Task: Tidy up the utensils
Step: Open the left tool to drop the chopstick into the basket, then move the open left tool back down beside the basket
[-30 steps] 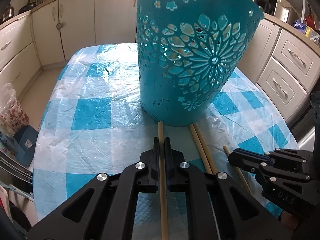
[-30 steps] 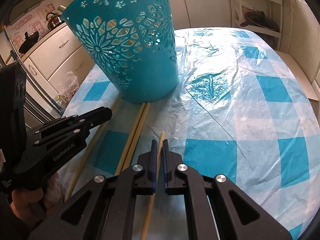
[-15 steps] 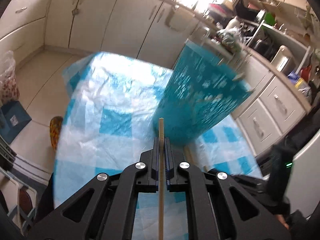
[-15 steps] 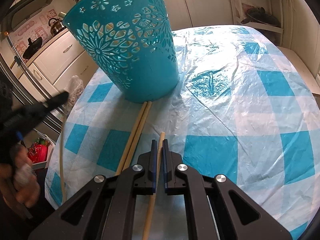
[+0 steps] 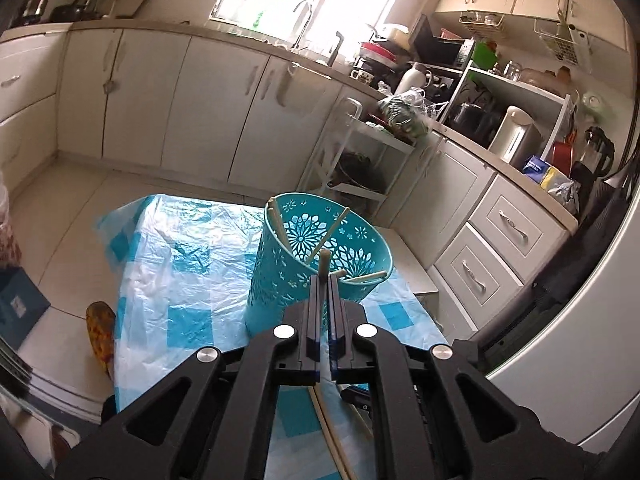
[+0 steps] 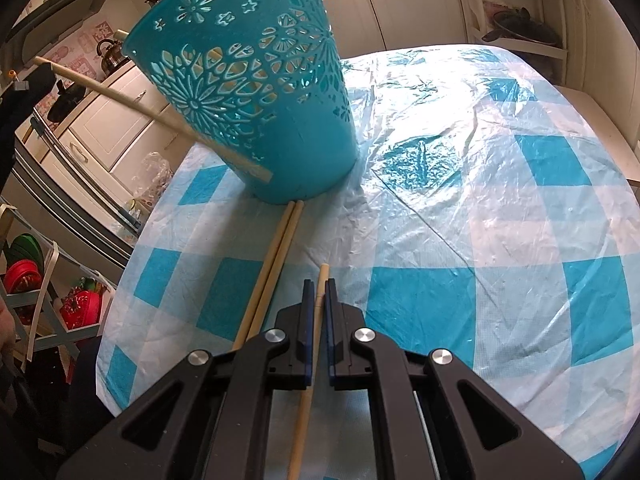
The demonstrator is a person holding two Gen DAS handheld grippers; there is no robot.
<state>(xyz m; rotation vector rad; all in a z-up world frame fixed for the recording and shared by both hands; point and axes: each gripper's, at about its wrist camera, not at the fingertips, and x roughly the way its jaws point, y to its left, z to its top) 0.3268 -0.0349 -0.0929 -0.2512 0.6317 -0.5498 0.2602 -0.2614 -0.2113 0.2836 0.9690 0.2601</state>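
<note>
A teal cut-out basket (image 5: 320, 268) (image 6: 256, 92) stands on the blue-checked table and holds several wooden chopsticks (image 5: 328, 236). My left gripper (image 5: 323, 280) is shut on one chopstick (image 5: 323, 262) and holds it high above the table, its tip towards the basket's open top. The same chopstick (image 6: 132, 100) shows in the right wrist view, slanting in front of the basket. My right gripper (image 6: 319, 284) is low over the table with its jaws narrowly apart around another chopstick (image 6: 312, 360). Two more chopsticks (image 6: 276, 256) lie side by side to its left.
The checked plastic cloth (image 6: 460, 208) covers the table. White cabinets (image 5: 208, 92) and a cluttered counter (image 5: 440, 92) lie beyond. A shelf rack (image 6: 36, 292) stands left of the table. The table's left edge (image 5: 116, 320) drops to the floor.
My left gripper has lifted its chopstick from the table to high above the basket. The right gripper has stayed over its chopstick.
</note>
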